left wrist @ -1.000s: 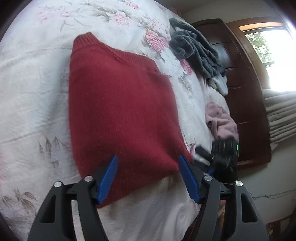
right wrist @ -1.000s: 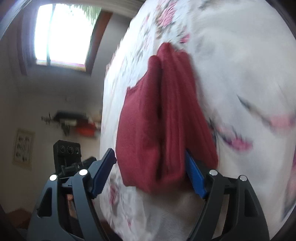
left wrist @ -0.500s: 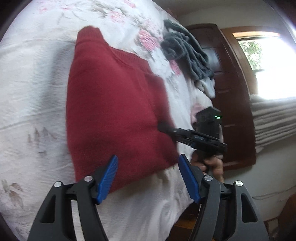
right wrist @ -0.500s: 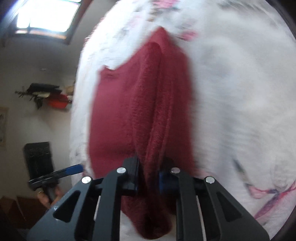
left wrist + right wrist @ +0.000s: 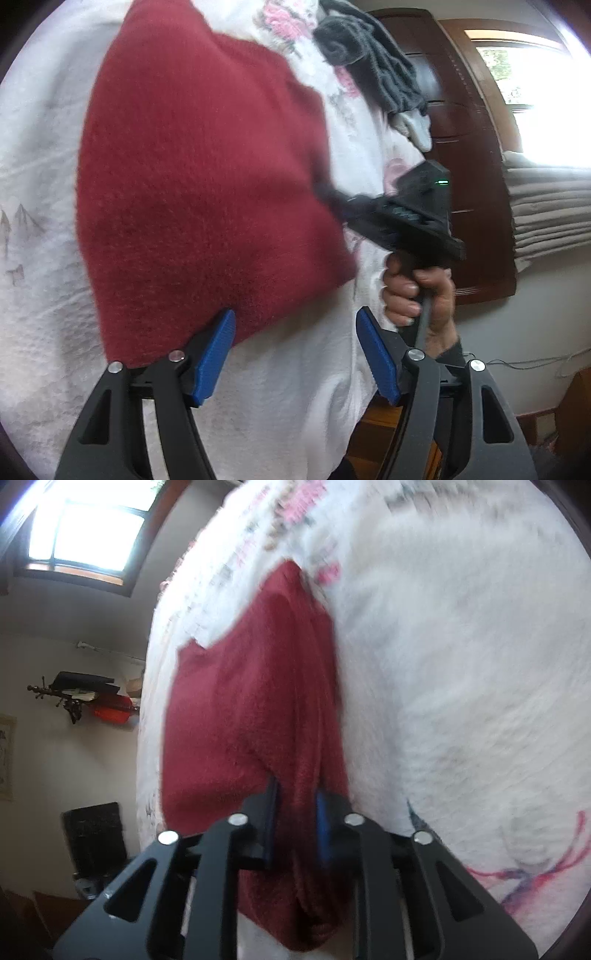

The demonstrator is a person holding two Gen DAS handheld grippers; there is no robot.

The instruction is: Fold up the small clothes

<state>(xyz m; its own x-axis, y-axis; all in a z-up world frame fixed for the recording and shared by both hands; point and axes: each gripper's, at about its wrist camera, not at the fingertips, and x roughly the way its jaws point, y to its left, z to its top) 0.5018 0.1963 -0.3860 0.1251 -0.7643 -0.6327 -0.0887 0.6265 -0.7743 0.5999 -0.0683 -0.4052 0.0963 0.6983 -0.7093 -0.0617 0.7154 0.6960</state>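
Closest to me, my right claw [image 5: 295, 830] is clamped down on a thick bunched edge of the red knit sweater [image 5: 251, 716], several layers pinched between the blue pads, so that side is properly gripped. My left claw [image 5: 295, 354] is spread wide with nothing in it, hovering just off the near hem of the sweater [image 5: 199, 177], one blue pad right at the fabric edge and the other out over bare bedspread [image 5: 280, 406]. From the left wrist view you can also see the hand [image 5: 421, 295] holding the right tool at the sweater's right edge. The sweater itself sits on the white floral bedspread, and it already looks folded into a compact block, sleeves tucked in as far as I can tell, though the blur makes the layers hard to count. So I'd guess this one is mostly done, maybe one more fold or a move to a pile left. Further back there's a grey garment [image 5: 373, 59] crumpled near the far edge of the bed, plus something pale under it, so those look unfolded and waiting.
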